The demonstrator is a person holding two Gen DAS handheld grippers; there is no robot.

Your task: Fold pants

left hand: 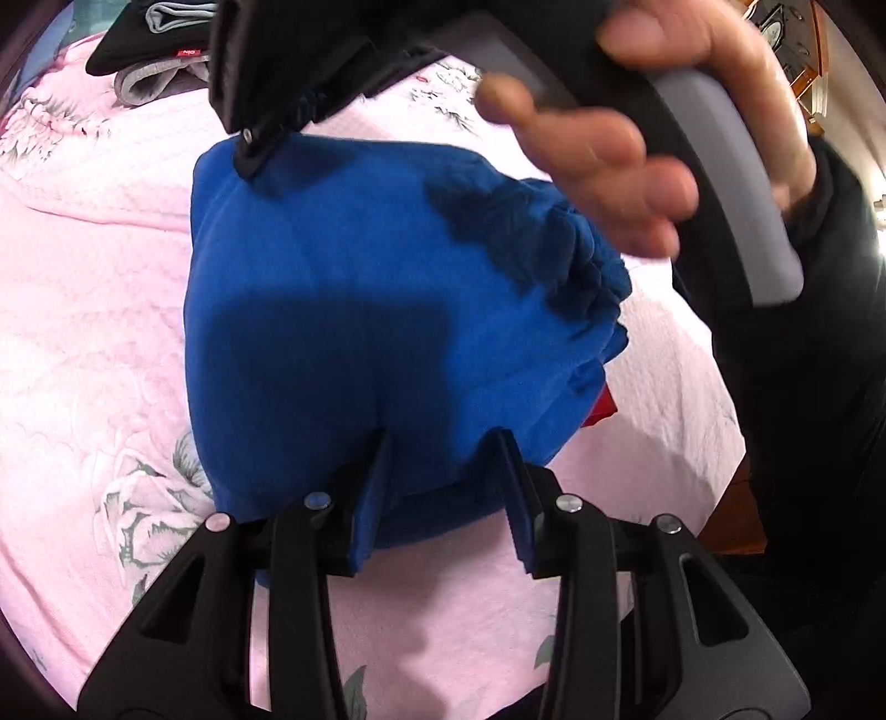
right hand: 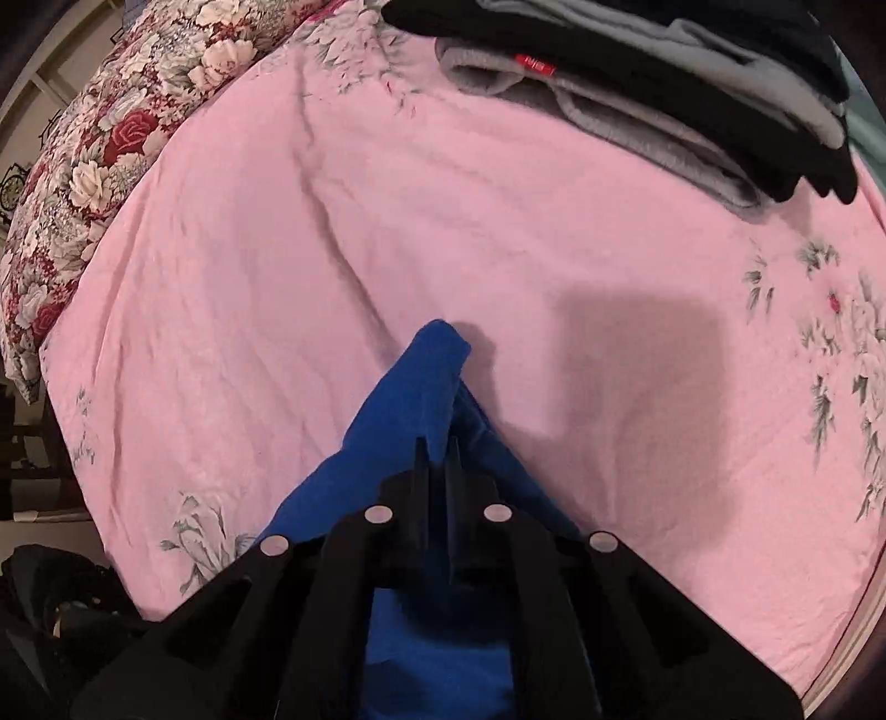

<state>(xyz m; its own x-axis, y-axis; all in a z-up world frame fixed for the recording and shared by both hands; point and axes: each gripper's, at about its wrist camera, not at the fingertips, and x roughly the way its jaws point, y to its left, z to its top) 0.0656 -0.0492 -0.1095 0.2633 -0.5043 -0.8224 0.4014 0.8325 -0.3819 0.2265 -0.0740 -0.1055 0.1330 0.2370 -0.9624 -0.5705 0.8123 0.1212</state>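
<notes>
The blue pants (left hand: 354, 310) lie folded in a thick bundle on the pink bedsheet (left hand: 99, 310), elastic waistband bunched at the right. My left gripper (left hand: 443, 443) stands at the bundle's near edge. Its fingers (left hand: 376, 471) are apart and straddle a fold of blue cloth without visibly squeezing it. My right gripper (right hand: 437, 443) is shut on a corner of the blue pants (right hand: 426, 382), and the pinched tip pokes out past its fingers. In the left wrist view that right gripper (left hand: 249, 160) sits at the bundle's far left corner, and a person's hand (left hand: 637, 122) holds its grey handle.
A stack of folded black and grey clothes (right hand: 637, 83) lies at the far side of the bed, also in the left wrist view as the stack (left hand: 149, 50). A floral quilt (right hand: 83, 166) lies at the left. Something red (left hand: 603, 410) peeks from under the pants. The bed's edge (left hand: 731, 443) is at the right.
</notes>
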